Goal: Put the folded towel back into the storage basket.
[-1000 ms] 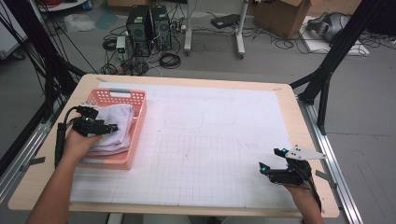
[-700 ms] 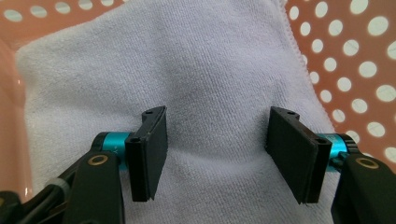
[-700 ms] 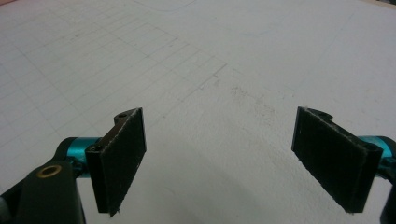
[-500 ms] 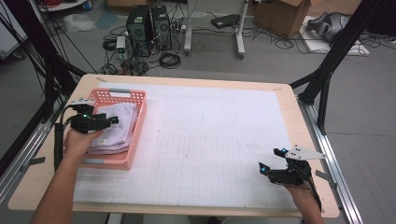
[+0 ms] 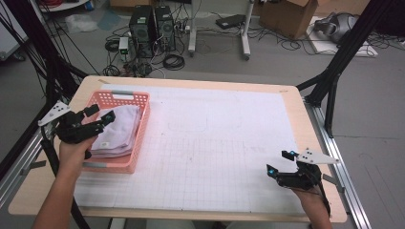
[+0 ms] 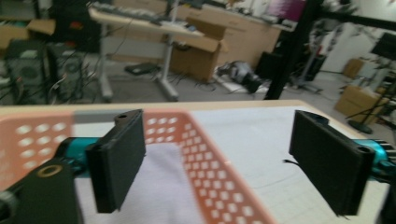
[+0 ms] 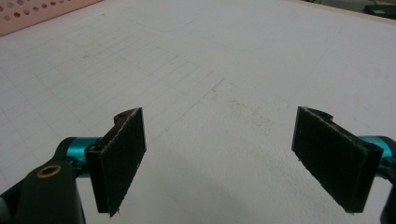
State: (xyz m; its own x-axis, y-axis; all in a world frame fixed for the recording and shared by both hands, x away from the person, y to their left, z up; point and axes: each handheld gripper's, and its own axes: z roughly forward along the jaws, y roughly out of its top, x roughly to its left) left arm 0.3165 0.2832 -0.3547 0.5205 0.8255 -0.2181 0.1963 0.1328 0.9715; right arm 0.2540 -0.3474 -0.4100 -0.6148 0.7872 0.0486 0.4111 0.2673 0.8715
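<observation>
Seemed to be at the letting-go step: had just been opening the jaws of the left gripper [image 5: 101,113], now spread wide with nothing between them, and held it above the left side of the basket [image 5: 125,97], clear of the cloth [image 5: 119,130]. Left that cloth folded and lying flat inside the basket, at the table's left edge. Kept the right gripper [image 5: 279,162] low over the near right corner, jaws likewise spread and empty, well apart from the basket. Judged the placing as good as done; for the next move, would likely need to draw the left gripper clear of the basket's rim without snagging the cloth, or else come back down and square the fold if another cloth had to go on top. Worked on a white gridded sheet [image 5: 215,143] with faint pencilled outlines, laid over a pale wooden table [image 5: 191,82] and bare apart from the basket. Faced a cluttered workshop floor beyond: two computer towers [image 5: 153,24], loops of cable [image 5: 174,61], a cardboard box [image 5: 282,14], and black frame struts [image 5: 334,71] at either side.
</observation>
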